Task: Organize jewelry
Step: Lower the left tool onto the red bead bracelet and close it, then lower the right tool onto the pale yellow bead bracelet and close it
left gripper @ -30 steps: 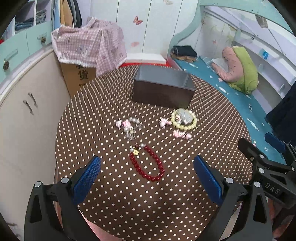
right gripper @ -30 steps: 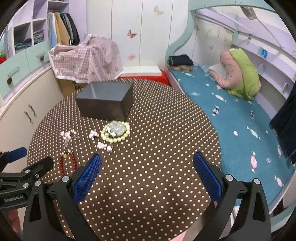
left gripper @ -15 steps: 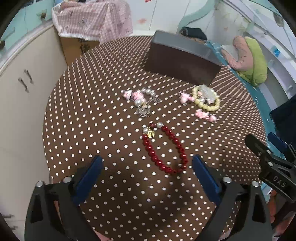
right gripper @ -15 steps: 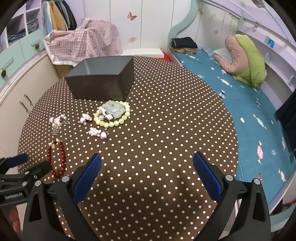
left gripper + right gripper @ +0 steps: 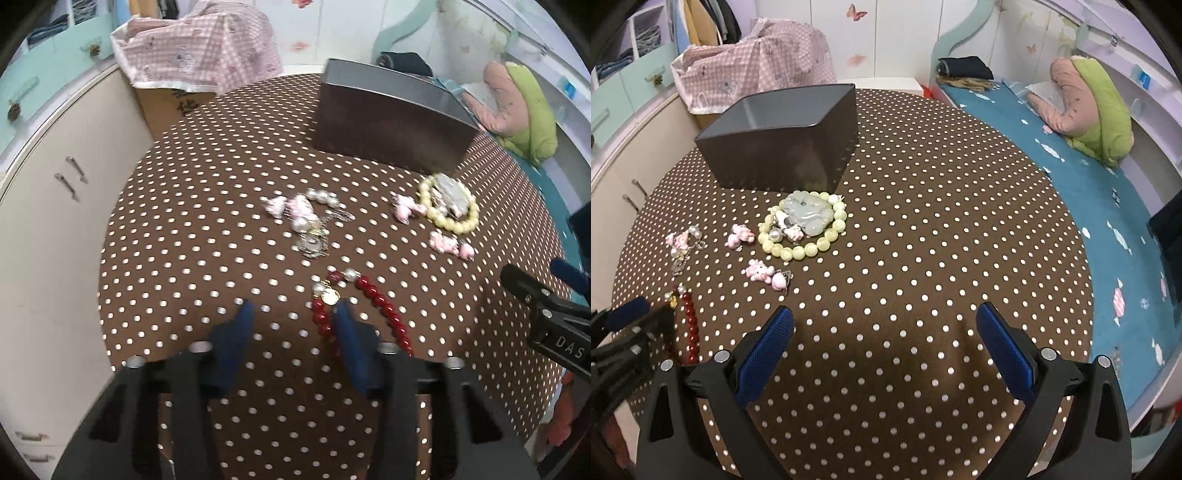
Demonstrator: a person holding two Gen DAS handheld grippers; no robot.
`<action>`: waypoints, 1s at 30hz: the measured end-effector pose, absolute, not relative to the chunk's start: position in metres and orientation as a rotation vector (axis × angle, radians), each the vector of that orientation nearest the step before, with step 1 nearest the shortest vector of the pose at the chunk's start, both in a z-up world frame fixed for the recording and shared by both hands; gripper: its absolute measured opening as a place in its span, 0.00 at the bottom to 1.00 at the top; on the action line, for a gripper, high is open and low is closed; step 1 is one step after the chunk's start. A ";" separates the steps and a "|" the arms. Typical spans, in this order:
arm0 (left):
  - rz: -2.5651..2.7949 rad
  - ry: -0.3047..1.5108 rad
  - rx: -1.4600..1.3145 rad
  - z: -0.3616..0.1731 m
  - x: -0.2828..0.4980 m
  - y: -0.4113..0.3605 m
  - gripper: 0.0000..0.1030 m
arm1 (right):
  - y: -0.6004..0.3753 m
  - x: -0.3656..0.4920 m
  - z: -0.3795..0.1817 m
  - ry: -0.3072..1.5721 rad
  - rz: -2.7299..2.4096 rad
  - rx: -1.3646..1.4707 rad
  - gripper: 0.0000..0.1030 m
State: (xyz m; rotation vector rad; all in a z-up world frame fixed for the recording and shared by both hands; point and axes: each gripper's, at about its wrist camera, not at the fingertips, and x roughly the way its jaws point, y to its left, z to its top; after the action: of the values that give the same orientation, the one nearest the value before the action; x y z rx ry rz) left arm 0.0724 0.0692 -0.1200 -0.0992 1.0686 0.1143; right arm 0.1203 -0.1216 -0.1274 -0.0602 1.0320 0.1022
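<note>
Red bracelet lies flat on the dotted table, nearest me, its left side of beads right at my left gripper. That gripper is partly closed, about halfway, and grips nothing yet: the right finger sits over the beads, the left finger on bare cloth. To do this well, I'd press low so 1 strand sits between the pads, then close gently and carry it to the dark box. My right gripper hovers wide open and empty over bare cloth, well apart from the jewelry.
</note>
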 end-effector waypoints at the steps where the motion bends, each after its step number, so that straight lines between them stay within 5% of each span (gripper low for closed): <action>1: 0.120 1.066 -0.100 -0.120 0.073 0.072 0.14 | -0.122 0.123 -0.129 1.037 0.102 -0.057 0.93; 3: 0.138 1.060 -0.098 -0.121 0.075 0.077 0.06 | -0.124 0.127 -0.131 1.044 0.102 -0.050 0.93; 24: 0.050 0.896 -0.117 -0.069 0.104 0.081 0.06 | -0.113 0.210 -0.135 1.014 0.165 -0.007 0.93; 26: 0.039 0.891 -0.116 -0.067 0.103 0.077 0.06 | -0.109 0.213 -0.138 1.018 0.147 -0.025 0.71; 30: 0.027 0.885 -0.116 -0.064 0.106 0.073 0.06 | -0.107 0.222 -0.141 1.034 0.152 -0.027 0.60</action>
State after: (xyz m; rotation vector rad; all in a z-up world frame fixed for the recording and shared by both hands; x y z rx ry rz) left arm 0.1060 0.0726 -0.0644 -0.1164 0.8850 0.0275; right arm 0.2219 -0.1067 -0.1407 -0.0271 1.0340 0.1521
